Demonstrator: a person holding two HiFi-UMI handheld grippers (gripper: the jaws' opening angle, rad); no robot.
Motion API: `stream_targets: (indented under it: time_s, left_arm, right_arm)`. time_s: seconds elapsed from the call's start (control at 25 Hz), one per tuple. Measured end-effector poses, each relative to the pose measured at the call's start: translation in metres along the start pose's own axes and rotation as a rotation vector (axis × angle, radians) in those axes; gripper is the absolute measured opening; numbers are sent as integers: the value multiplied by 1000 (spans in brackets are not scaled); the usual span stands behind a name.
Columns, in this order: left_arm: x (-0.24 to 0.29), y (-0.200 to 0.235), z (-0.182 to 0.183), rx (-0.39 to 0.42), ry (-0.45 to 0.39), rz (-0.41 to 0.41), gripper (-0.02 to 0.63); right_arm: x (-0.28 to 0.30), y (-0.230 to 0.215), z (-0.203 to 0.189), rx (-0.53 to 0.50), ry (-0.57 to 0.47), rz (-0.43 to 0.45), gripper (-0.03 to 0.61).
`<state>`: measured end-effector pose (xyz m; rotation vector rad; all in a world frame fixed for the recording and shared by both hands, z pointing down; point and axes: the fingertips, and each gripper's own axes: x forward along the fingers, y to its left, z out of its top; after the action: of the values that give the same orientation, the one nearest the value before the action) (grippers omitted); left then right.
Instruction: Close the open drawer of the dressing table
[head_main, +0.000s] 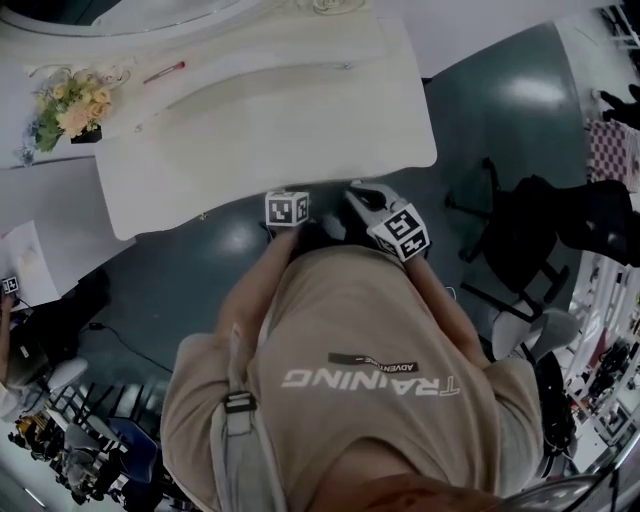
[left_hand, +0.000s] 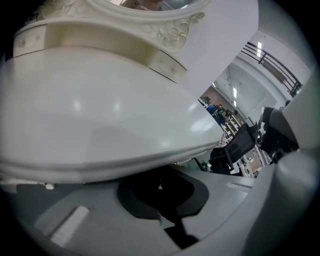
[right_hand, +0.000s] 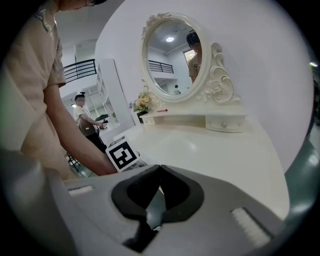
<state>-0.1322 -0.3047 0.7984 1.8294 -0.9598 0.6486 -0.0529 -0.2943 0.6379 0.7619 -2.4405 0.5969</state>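
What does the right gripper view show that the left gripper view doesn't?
Only the right gripper view: the whole oval mirror, the flowers, a marker cube. Only the left gripper view: a dark chair beyond the table's corner. Both: the white dressing table, its small shelf drawers, and the left gripper and right gripper with fingers shut on nothing.

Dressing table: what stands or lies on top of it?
On the dressing table stands an oval mirror above a low shelf with small drawers. A thin red stick lies on that shelf. The tabletop covers whatever is beneath it.
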Motion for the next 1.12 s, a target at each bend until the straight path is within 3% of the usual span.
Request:
stream_targets:
  time_s: [0.24,0.48,0.64,0.96,1.12]
  left_arm:
    - [7,0,13,-76,-58,101,8]
    - [11,1,22,-49,-99,196,8]
    - [13,3,26,-42,-103,212,8]
    - [-12,1,16,-71,-114,227,8]
    - [-33,-18,0,13,-95,191,8]
  right_arm:
    - [0,-42,21,-62,2,112,5]
    - [10,-91,41,-118,-7,209,5]
    - [25,-114,36,-114,-10,236,5]
    - [15,-97,37,-136,-9,210,5]
    - [-5,-73,29,-120,-1,171,5]
